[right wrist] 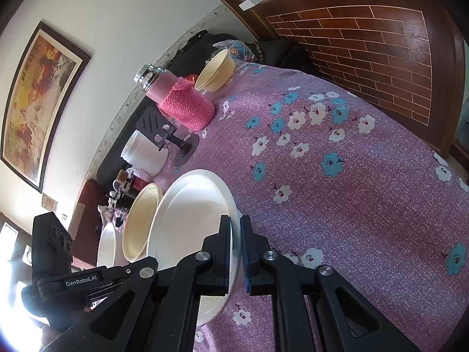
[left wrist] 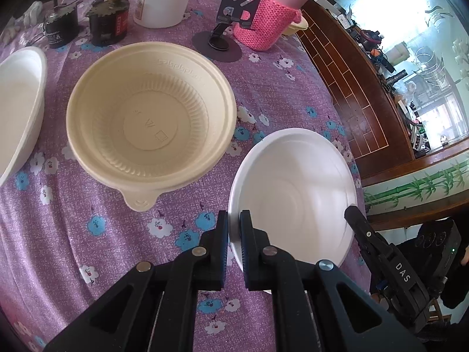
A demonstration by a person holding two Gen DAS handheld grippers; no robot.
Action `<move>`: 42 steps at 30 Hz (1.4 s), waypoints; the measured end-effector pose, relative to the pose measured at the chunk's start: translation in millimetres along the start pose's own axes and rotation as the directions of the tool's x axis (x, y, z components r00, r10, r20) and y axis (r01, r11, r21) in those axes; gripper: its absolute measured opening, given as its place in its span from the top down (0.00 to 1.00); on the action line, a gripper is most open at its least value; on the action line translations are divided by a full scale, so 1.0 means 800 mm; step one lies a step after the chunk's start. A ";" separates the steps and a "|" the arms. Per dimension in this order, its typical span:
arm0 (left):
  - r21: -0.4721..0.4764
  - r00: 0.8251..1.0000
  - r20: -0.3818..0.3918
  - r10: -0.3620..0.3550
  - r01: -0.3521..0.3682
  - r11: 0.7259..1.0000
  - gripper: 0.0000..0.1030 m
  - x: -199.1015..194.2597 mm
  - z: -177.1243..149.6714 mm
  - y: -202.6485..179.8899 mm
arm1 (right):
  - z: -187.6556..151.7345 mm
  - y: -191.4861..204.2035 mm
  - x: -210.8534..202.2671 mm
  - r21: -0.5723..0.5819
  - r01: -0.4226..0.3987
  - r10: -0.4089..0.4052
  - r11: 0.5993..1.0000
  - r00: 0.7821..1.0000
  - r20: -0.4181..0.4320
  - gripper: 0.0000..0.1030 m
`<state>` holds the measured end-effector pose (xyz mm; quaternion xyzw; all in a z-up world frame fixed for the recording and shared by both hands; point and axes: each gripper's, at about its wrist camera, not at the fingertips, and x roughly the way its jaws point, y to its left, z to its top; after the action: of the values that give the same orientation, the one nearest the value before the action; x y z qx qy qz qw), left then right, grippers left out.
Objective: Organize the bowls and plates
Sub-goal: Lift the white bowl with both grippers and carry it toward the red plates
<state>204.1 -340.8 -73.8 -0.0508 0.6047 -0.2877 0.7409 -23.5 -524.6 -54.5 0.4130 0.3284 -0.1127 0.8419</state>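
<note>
**White bowl pinched at both rims, ready to lift**

Near the surface's [left wrist: 88, 234] right edge, the white bowl [left wrist: 293, 193] sits gripped from both sides: the left hand-held gripper [left wrist: 233, 223] is closed on its near rim, and the right hand-held gripper [right wrist: 235, 234] is nearly closed across the opposite rim. The step looks like picking it up for stacking. Next, it likely needs lifting level and carrying left to nest in the cream bowl [left wrist: 151, 117], just beside it.

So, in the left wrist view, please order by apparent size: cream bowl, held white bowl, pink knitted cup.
1. cream bowl
2. held white bowl, nearly alike; it is nearer the camera, so unsure
3. pink knitted cup
</note>
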 end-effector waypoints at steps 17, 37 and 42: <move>-0.051 0.993 0.118 0.005 0.001 0.999 0.93 -0.101 -0.049 0.058 | -0.049 0.090 -0.030 -0.107 -0.048 0.048 0.993 0.999 -0.004 0.93; -0.163 0.975 0.216 0.057 -0.022 0.986 0.92 -0.202 -0.145 0.173 | -0.153 0.202 -0.026 -0.238 -0.121 0.103 0.964 0.991 -0.087 0.93; -0.209 0.959 0.264 0.106 -0.050 0.977 0.92 -0.244 -0.177 0.206 | -0.186 0.247 -0.019 -0.295 -0.167 0.134 0.941 0.983 -0.128 0.93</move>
<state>112.9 -69.8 -11.6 -0.1402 0.5240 -0.1861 0.8192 -12.9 -286.1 12.0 0.3077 0.3534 0.0261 0.8830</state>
